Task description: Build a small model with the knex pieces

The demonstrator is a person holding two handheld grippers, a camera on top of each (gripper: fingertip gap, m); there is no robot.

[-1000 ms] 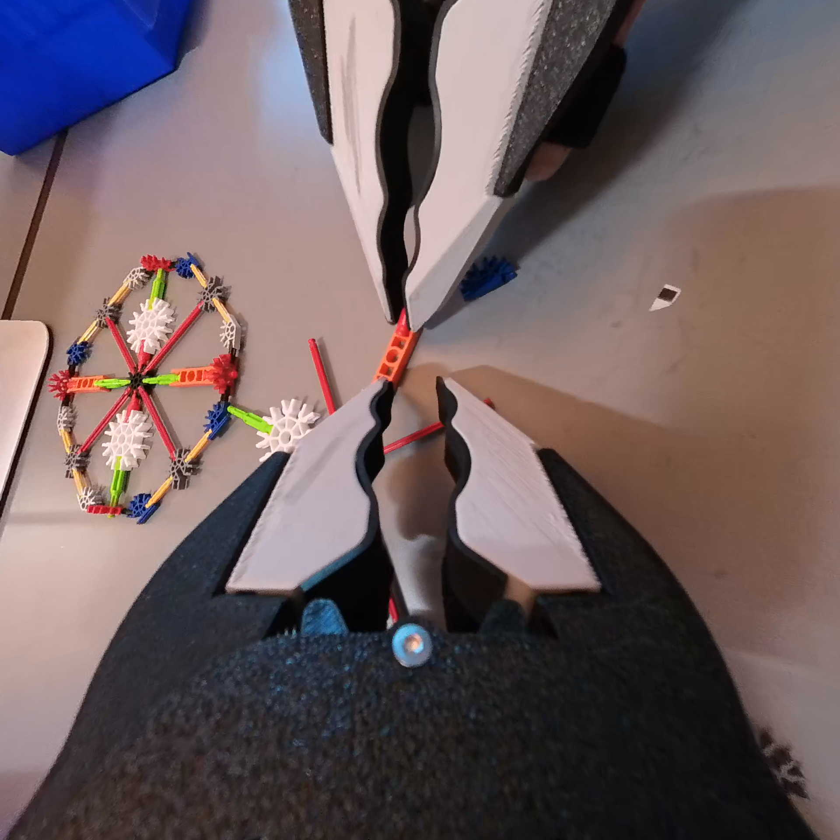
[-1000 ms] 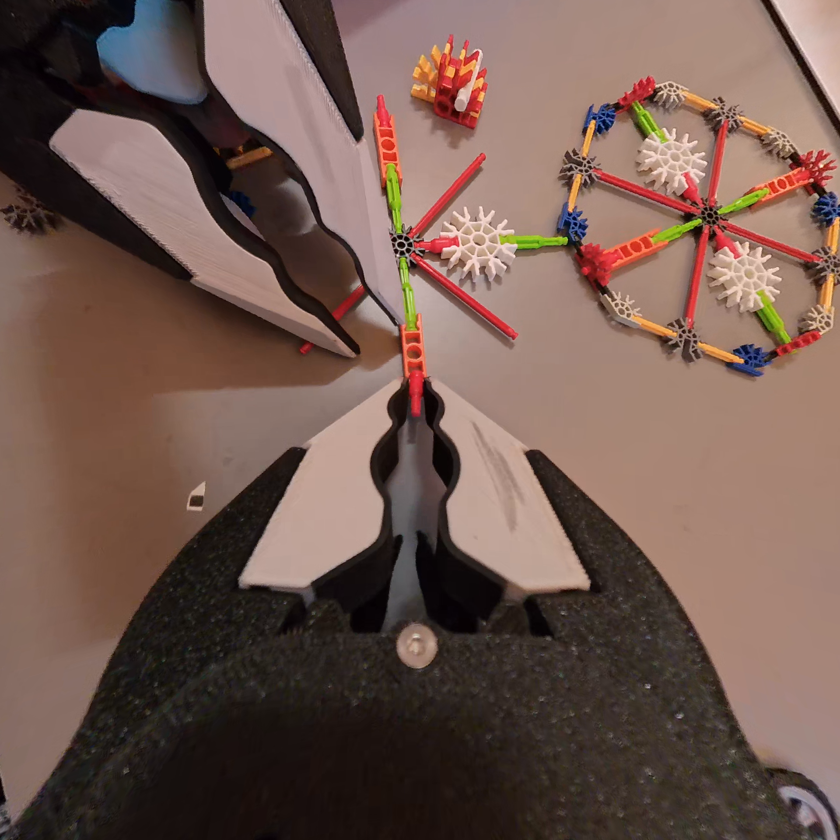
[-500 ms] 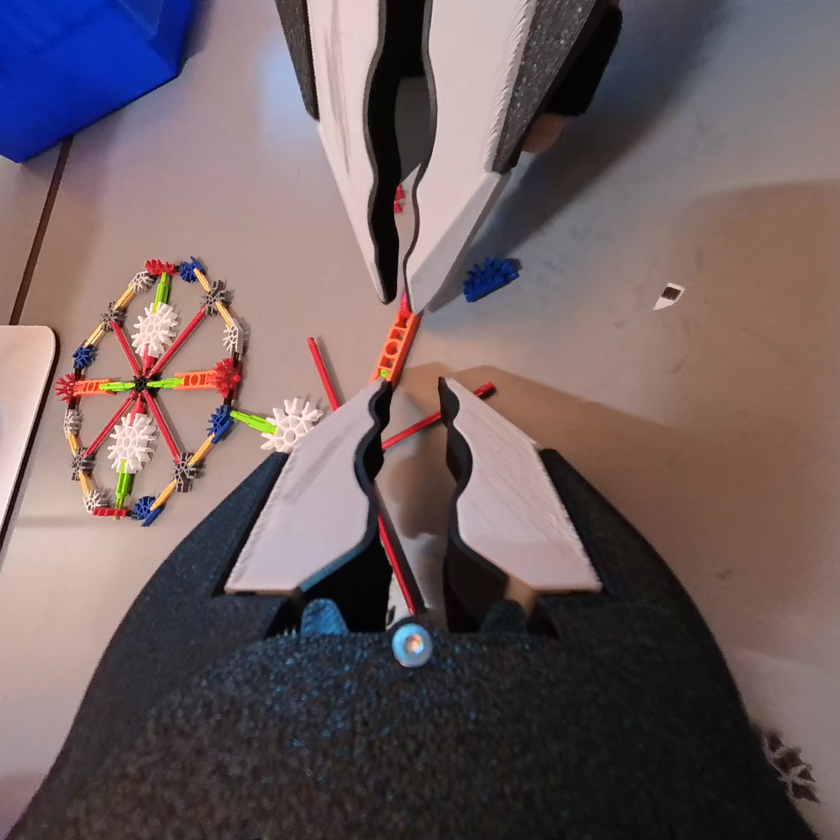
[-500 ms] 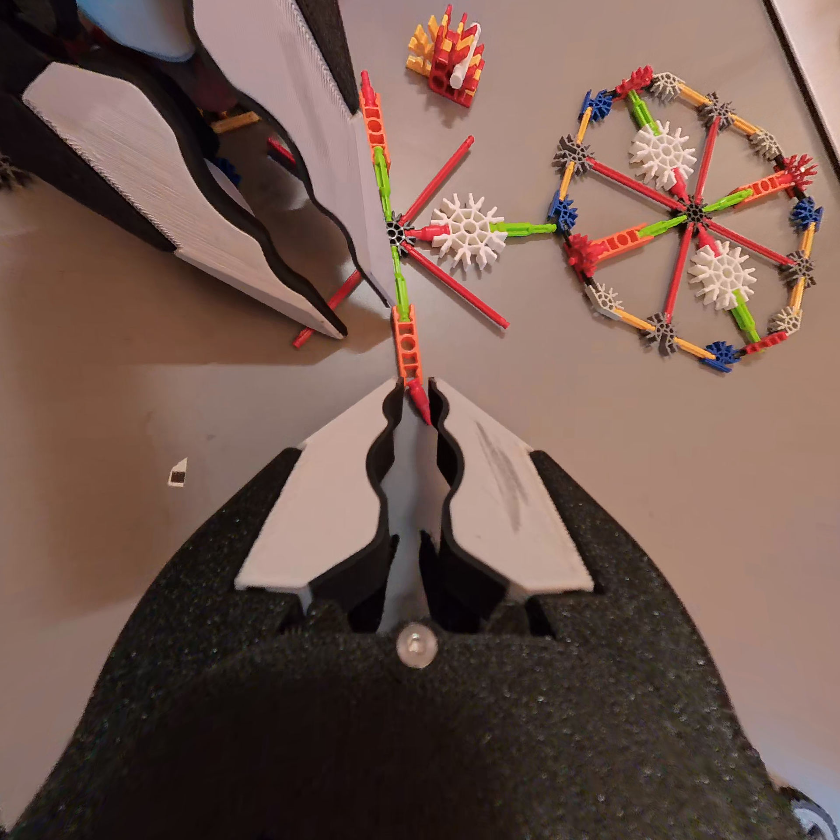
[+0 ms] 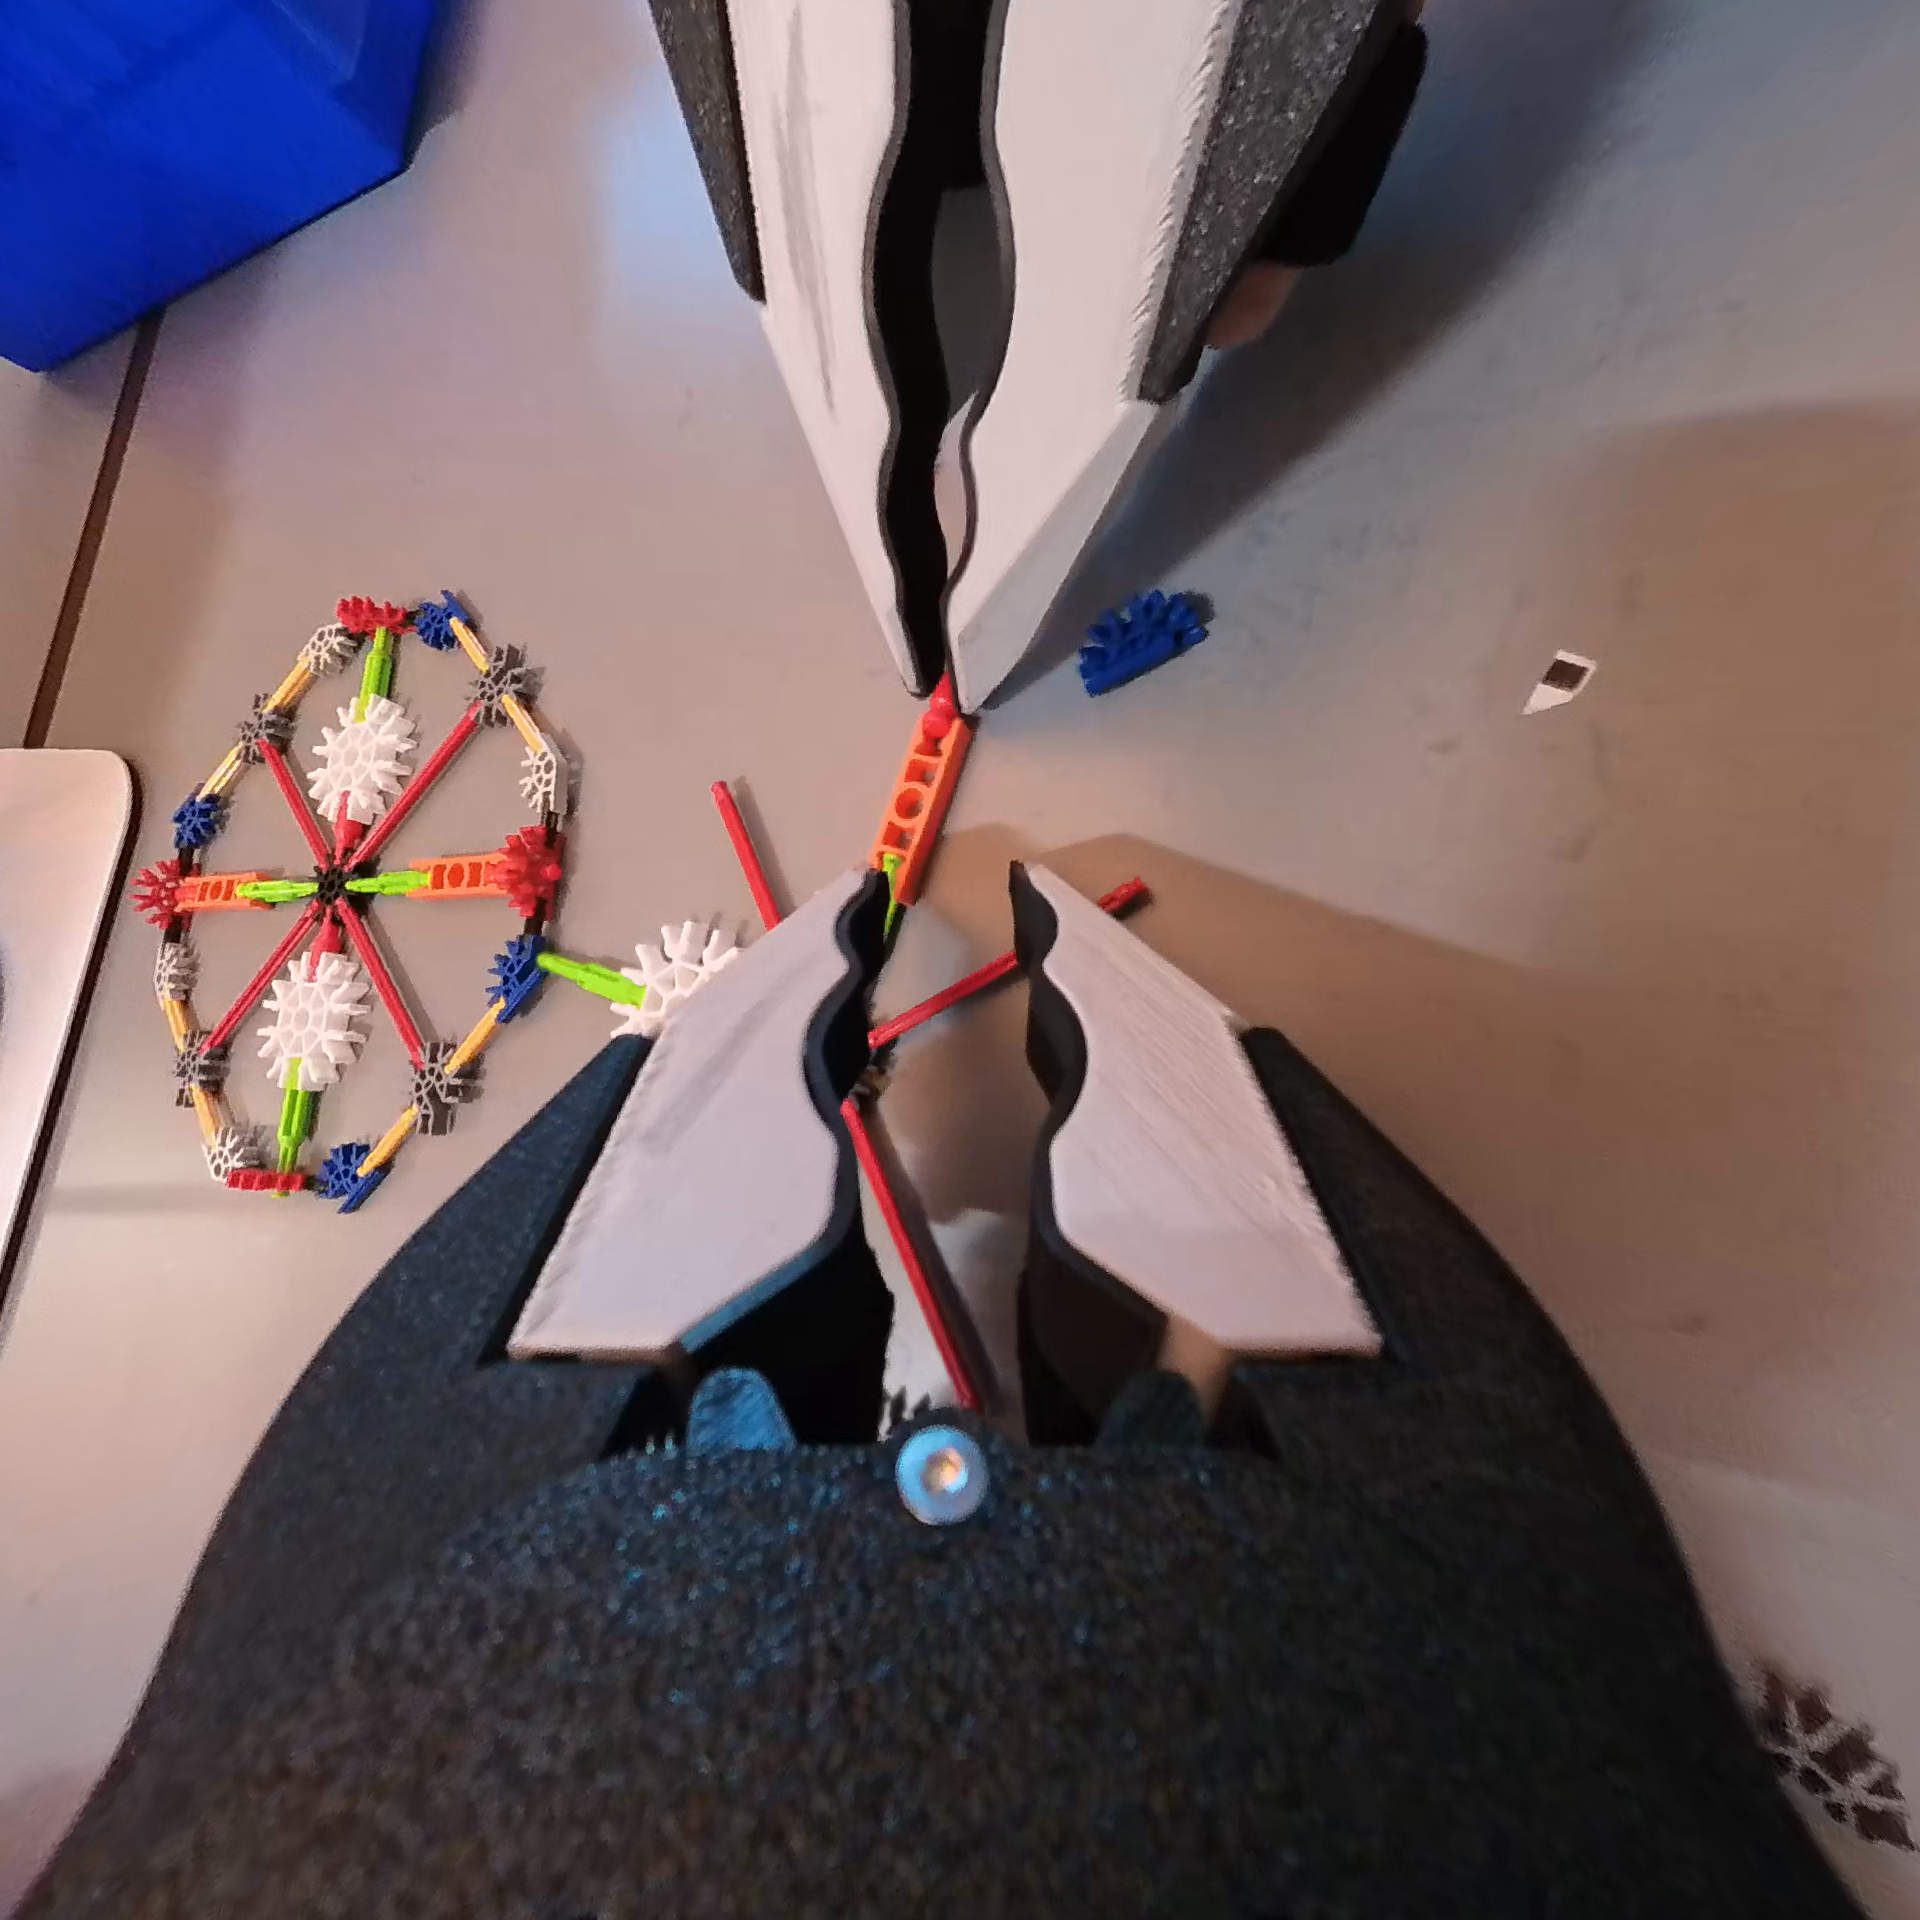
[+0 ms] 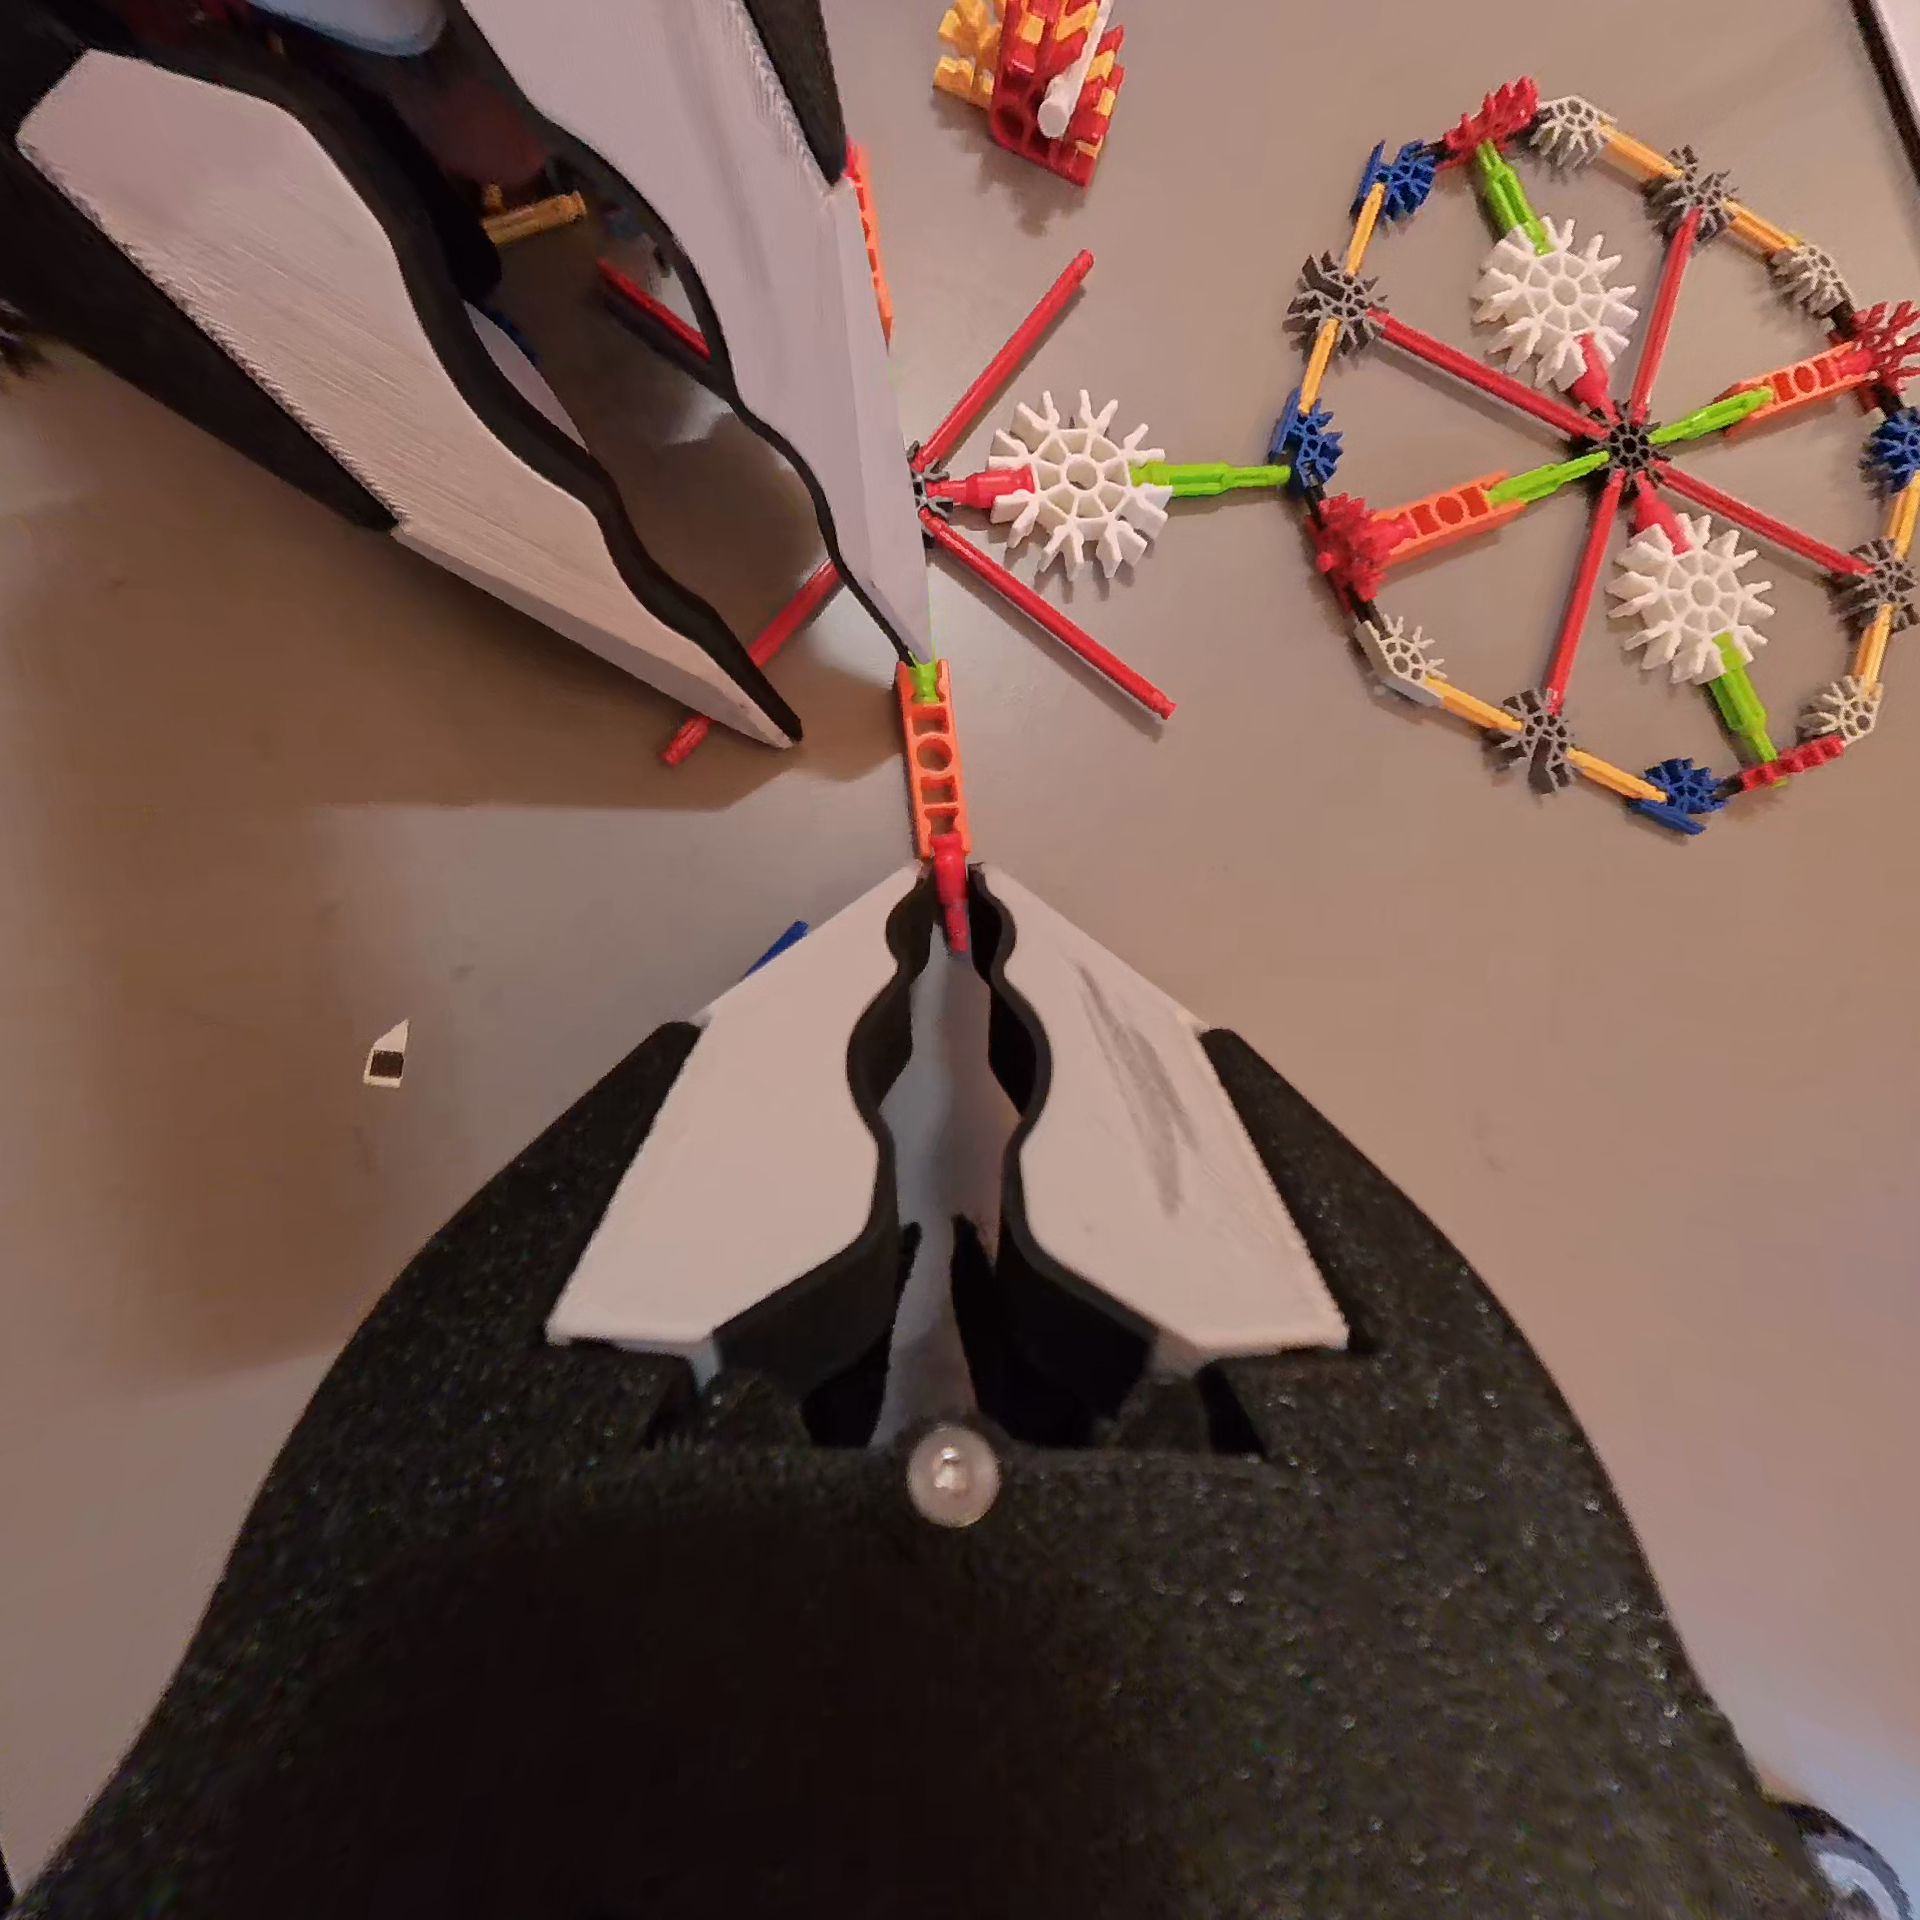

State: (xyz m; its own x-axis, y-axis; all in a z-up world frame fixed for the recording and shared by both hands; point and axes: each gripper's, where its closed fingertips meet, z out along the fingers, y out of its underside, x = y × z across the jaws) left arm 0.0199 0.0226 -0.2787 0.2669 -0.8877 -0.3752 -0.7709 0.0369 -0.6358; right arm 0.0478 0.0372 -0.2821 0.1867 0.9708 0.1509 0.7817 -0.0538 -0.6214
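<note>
My right fingers (image 6: 948, 883) pinch the red peg (image 6: 950, 902) tipping the orange connector (image 6: 935, 748), while my left fingers (image 5: 940, 883) gape beside it.

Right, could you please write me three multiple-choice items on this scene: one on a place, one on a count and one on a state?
1. In the right wrist view, where does the finished wheel lie?
A) upper right
B) lower left
C) between the claw's fingers

2. How many white snowflake pieces sit inside that wheel's rim?
A) one
B) two
C) four

3. How is the right claw?
A) wide open
B) shut on the small red piece at the end of the orange connector
C) out of view

Answers: 1 A, since the wheel fills the top right part of that view; 2 B, since just two white ones show within the rim; 3 B, since its fingertips pinch the red piece from both sides.
</note>
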